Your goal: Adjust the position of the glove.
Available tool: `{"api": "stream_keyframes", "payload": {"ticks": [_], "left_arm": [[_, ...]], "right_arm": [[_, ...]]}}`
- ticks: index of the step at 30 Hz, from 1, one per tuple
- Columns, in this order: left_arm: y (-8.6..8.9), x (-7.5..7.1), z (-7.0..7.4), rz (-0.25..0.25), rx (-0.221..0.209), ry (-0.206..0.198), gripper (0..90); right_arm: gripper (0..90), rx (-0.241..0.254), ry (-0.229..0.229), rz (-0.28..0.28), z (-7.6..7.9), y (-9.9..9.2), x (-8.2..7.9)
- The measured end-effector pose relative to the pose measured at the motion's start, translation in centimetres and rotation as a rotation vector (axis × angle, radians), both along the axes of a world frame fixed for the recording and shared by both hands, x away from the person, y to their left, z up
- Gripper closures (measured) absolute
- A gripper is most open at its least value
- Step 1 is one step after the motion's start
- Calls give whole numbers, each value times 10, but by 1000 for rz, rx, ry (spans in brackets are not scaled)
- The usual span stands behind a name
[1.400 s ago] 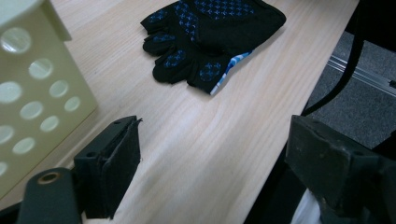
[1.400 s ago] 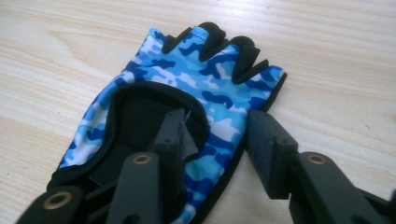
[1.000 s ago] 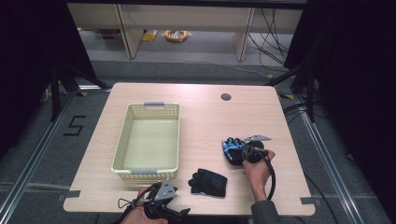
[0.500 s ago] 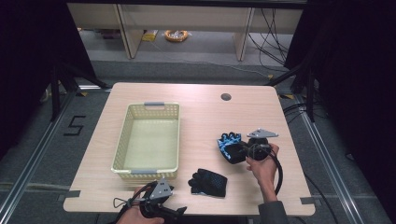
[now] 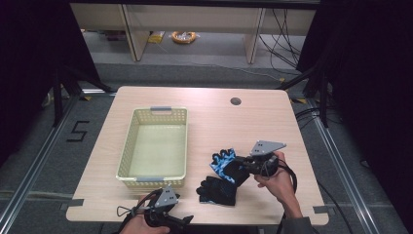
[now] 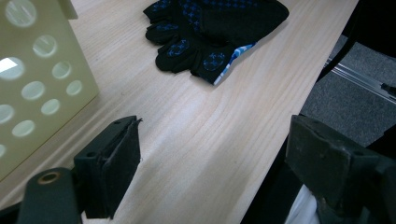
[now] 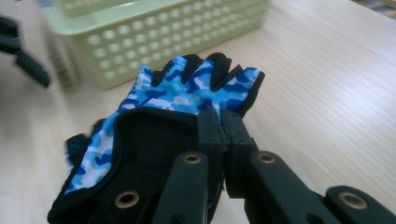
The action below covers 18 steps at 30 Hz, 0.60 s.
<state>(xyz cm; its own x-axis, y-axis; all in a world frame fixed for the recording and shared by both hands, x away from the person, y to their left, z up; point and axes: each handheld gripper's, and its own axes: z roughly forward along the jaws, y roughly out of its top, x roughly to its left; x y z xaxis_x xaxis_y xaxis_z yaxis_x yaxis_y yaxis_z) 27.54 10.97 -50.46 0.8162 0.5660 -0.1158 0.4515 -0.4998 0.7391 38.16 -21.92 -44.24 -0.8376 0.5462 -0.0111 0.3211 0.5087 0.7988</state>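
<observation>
Holding the camouflage glove [image 5: 225, 163] by its cuff, my right tongs [image 5: 242, 165] have their jaws pinched tight on the black wrist band, as the right gripper view shows, with the fabric caught between the pads. The glove hangs just off the counter [image 5: 253, 122], right of the middle and toward the near edge. Its long axis runs from cuff to fingers, and the finger stubs point away from the tongs, toward the basket [image 5: 155, 181]. So the basket lies dead ahead of the glove, to the left across the counter, with its long side facing the fingers. That is the relation I would steer by: I judge a carry leftward along the glove's own axis takes it over the near right rim.

A second glove, the black glove [image 5: 216, 190], lies flat near the near edge, between both tongs, just below and left of the held one. From the left gripper view its fingers seem to point toward the basket side, though the angle is steep and I may be misreading it.

My left tongs [image 5: 163, 218] hover at the near edge by the basket's near corner, jaws spread wide, nothing between them. They sit nearer the black glove than the right ones do.
</observation>
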Motion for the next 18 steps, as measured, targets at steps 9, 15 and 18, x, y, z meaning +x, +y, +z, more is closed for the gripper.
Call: {"api": "stream_keyframes", "payload": {"ticks": [9,15,18], "left_arm": [[1,1,-2,20,-4,14,172],[1,1,-2,24,-7,12,172],[1,1,-2,10,8,1,172]], "right_arm": [[883,-6,17,193,-8,23,-8],[882,-51,16,291,-14,32,-11],[882,-67,23,315,-17,34,-11]]}}
